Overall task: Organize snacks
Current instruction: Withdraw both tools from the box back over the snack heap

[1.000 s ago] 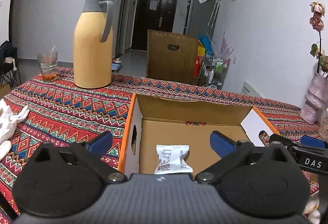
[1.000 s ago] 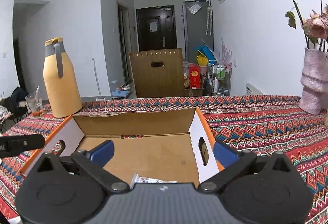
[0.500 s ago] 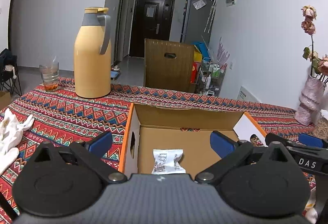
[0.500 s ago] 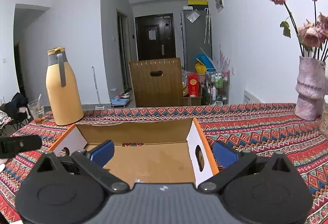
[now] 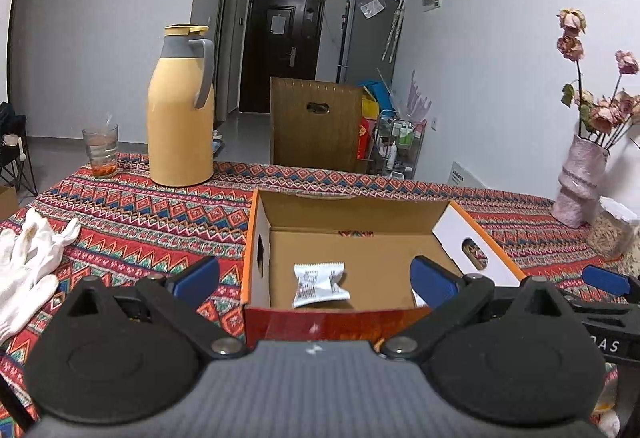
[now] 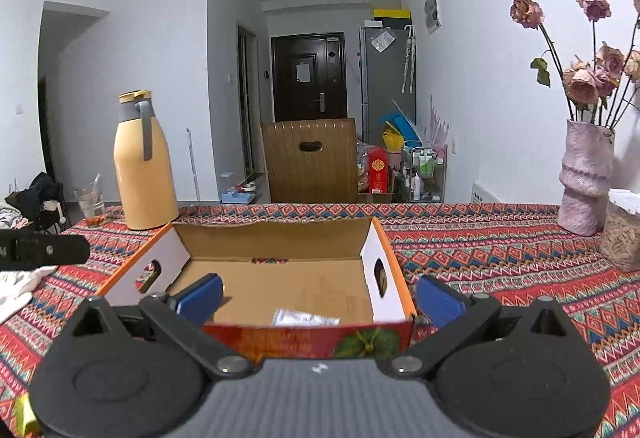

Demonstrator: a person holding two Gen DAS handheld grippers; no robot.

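From left to right on my patterned tablecloth (image 5: pixel 132 213): white gloves (image 5: pixel 28 258), a glass (image 5: pixel 100 147), a yellow thermos (image 5: pixel 180 113), then the open cardboard box (image 5: pixel 260 234) and a pink vase (image 5: pixel 580 181). My left gripper (image 5: pixel 316 278) is spread wide and empty before the box; a single white snack packet (image 5: pixel 318 284) lies on the box floor near its front wall. My right gripper (image 6: pixel 320 296) is likewise released, holding nothing.

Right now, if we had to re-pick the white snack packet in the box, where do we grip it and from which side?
Probably from above, straight down into the open-top cardboard box, since its walls block any side approach. The white snack packet lies flat on the box floor near the front wall. Close the hand-held gripper across its puffed middle, where the sides narrow, not on the thin crimped ends.
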